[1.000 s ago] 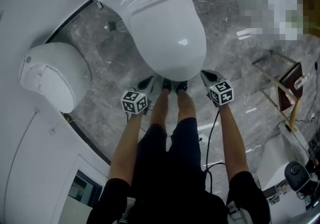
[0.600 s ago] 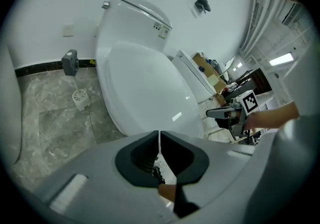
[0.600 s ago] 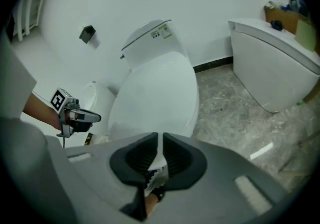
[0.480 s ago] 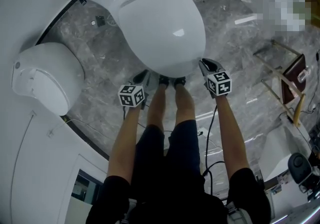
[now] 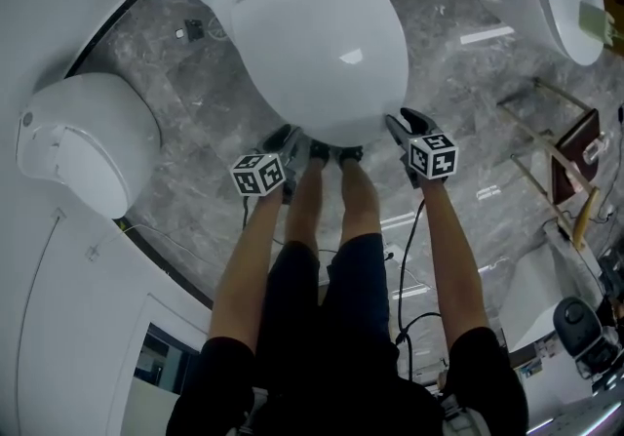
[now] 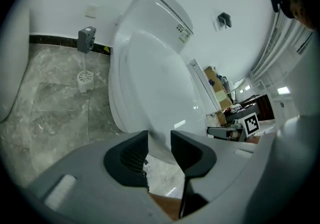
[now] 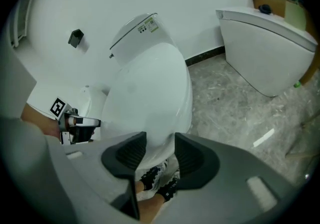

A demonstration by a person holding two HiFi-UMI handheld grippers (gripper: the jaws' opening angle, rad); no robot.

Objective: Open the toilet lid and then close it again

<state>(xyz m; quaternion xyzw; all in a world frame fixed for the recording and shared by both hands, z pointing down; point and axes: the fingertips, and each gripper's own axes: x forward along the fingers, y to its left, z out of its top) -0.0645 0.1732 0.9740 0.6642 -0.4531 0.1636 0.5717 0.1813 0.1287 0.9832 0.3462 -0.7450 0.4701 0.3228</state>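
Opening just now, left tongs (image 5: 282, 142), right tongs (image 5: 404, 122) flank still-closed toilet lid (image 5: 322, 39), ungripped.

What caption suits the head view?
Person at a closed toilet lid; left gripper and right gripper have just been opening, its front rim between their jaws.

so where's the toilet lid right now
In the head view the toilet lid lies closed at top centre, its rounded front end right by the person's shoes.
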